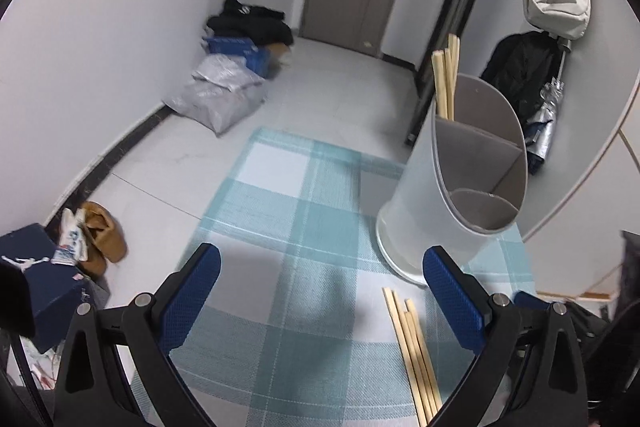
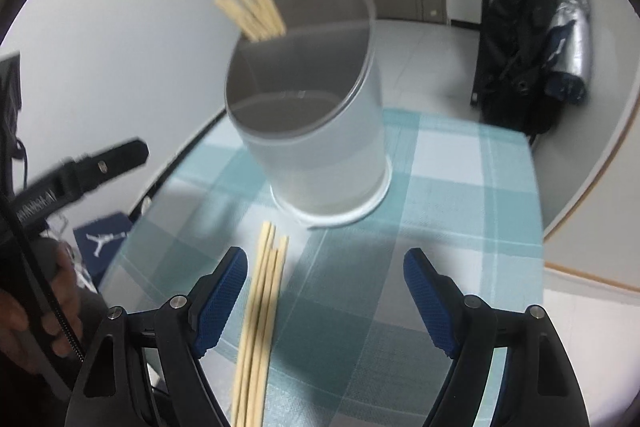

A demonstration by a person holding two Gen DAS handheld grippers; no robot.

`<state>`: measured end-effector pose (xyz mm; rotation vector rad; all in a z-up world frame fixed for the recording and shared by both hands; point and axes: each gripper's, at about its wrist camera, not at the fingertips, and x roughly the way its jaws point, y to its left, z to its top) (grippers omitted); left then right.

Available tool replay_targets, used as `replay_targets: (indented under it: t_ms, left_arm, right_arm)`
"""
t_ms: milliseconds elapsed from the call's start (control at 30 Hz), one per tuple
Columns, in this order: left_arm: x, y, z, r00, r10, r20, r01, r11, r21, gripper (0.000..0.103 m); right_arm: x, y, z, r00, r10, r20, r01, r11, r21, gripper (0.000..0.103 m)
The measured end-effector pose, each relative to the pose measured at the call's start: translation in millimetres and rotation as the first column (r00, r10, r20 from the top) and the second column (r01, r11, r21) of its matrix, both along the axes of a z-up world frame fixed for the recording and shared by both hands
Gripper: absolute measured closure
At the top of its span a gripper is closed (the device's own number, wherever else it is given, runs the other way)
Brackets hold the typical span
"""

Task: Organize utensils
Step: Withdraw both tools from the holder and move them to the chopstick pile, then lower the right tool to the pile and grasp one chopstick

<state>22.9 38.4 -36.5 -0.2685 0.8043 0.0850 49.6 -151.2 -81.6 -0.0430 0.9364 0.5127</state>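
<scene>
A grey utensil holder [image 1: 452, 195] [image 2: 316, 131] with inner dividers stands on a teal checked mat [image 1: 304, 227] [image 2: 448, 211]. Several wooden chopsticks [image 1: 446, 83] [image 2: 256, 11] stand in its rear compartment. A loose bundle of chopsticks [image 1: 414, 355] [image 2: 262, 307] lies flat on the mat in front of the holder. My left gripper [image 1: 322, 265] hangs open above the mat, the bundle just inside its right finger. My right gripper [image 2: 326, 269] is open too, low over the mat, with the bundle beside its left finger [image 2: 224, 291]. Neither touches the chopsticks.
The mat covers a small table by a white wall. On the floor lie grey bags [image 1: 218, 95], a blue box [image 1: 236, 47], dark clothes and a navy shoebox [image 1: 40, 279]. A dark coat [image 2: 516, 39] hangs at the right. A hand [image 2: 32, 315] holds the other gripper.
</scene>
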Motion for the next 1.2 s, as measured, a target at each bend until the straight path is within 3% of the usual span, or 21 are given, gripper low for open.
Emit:
replay_targets:
  t_ms: [200, 367, 533, 767, 1033, 1200]
  left_arm:
    - [3, 3, -4, 0.999, -0.001, -0.032, 0.001, 1.000, -0.002, 0.003]
    - [3, 7, -5, 0.999, -0.011, -0.032, 0.012, 1.000, 0.014, 0.003]
    - [6, 17, -8, 0.999, 0.008, -0.049, -0.009, 1.000, -0.009, 0.003]
    - [6, 26, -12, 0.997, 0.041, -0.065, -0.042, 0.999, -0.013, 0.003]
    - [5, 36, -16, 0.994, 0.069, -0.087, -0.072, 0.997, -0.030, 0.003]
    - [6, 32, -16, 0.995, 0.059, -0.084, -0.061, 0.998, -0.020, 0.003]
  right_arm:
    - [8, 21, -26, 0.998, 0.025, -0.054, -0.029, 0.996, -0.080, 0.038]
    - [12, 25, -35, 0.996, 0.025, -0.091, -0.032, 0.997, -0.075, 0.042]
    - [18, 35, -44, 0.994, 0.034, -0.102, -0.049, 0.989, -0.141, 0.052]
    - [16, 45, -45, 0.996, 0.048, -0.074, -0.061, 0.982, -0.179, 0.059]
    - [14, 45, -40, 0.993, 0.025, -0.113, -0.044, 0.984, -0.171, 0.067]
    - [13, 44, -40, 0.996, 0.019, -0.088, -0.039, 0.972, -0.231, 0.076]
